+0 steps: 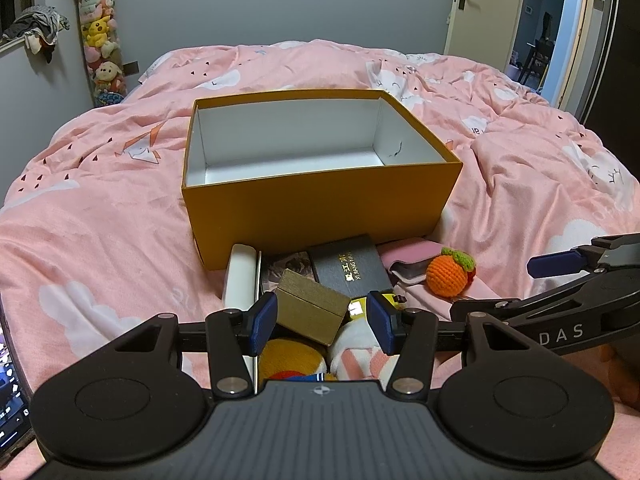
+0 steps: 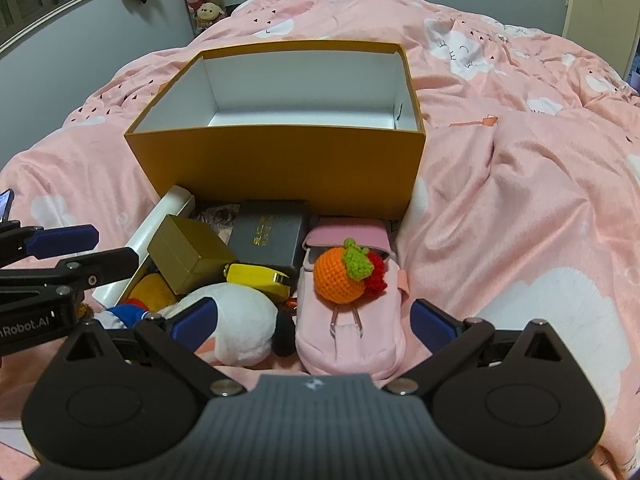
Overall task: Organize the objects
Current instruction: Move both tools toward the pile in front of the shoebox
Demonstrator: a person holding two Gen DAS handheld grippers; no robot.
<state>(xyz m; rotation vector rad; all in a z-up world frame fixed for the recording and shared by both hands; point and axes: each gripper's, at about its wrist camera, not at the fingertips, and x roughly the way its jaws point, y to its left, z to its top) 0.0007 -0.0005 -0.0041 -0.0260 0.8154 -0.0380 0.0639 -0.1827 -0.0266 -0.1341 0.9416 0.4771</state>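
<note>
With the orange box [image 2: 280, 164] on the pink bedspread [image 2: 520, 216] empty, sorting has yet to begin: left gripper [image 1: 322, 320] and right gripper [image 2: 312, 320], both spread wide and holding nothing, hover over the gold box [image 1: 312, 312], pink pouch [image 2: 352, 320] and other clutter piled against its near wall.

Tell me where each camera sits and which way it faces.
Left wrist: on the left gripper, facing the orange box across the bed; its jaws frame the gold box; the right gripper shows.
Right wrist: on the right gripper, over the pink pouch.
Shared: orange box, gold box, crochet orange.
</note>
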